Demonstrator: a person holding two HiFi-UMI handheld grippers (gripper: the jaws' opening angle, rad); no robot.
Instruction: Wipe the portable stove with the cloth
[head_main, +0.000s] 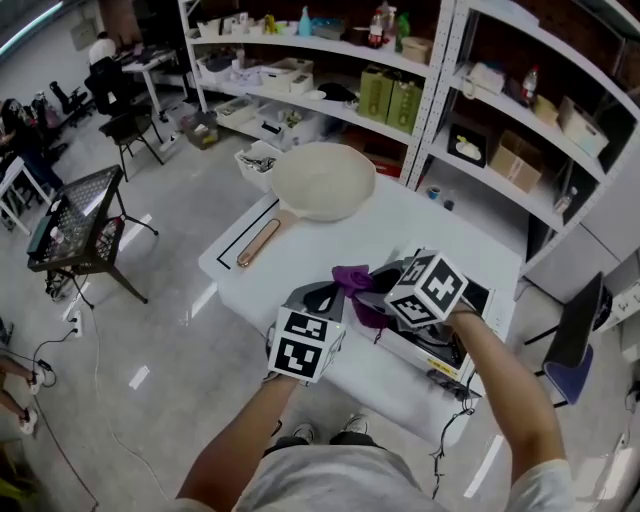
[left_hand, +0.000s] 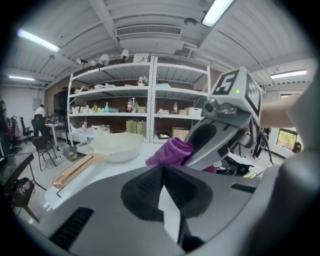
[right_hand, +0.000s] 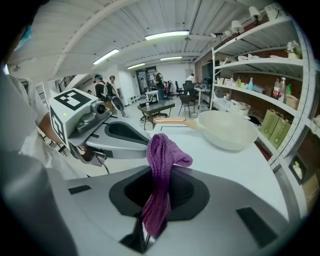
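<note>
Right gripper view: my right gripper (right_hand: 145, 235) is clamped on the purple cloth (right_hand: 161, 170). The stove (head_main: 445, 350) lies just beneath it on the table, so it's nearer than my left gripper (left_hand: 167, 200), whose jaws are closed on nothing.

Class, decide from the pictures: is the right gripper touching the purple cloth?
Touching. The right gripper view shows the right gripper with its jaws shut on the purple cloth, which sticks out from between them.
</note>
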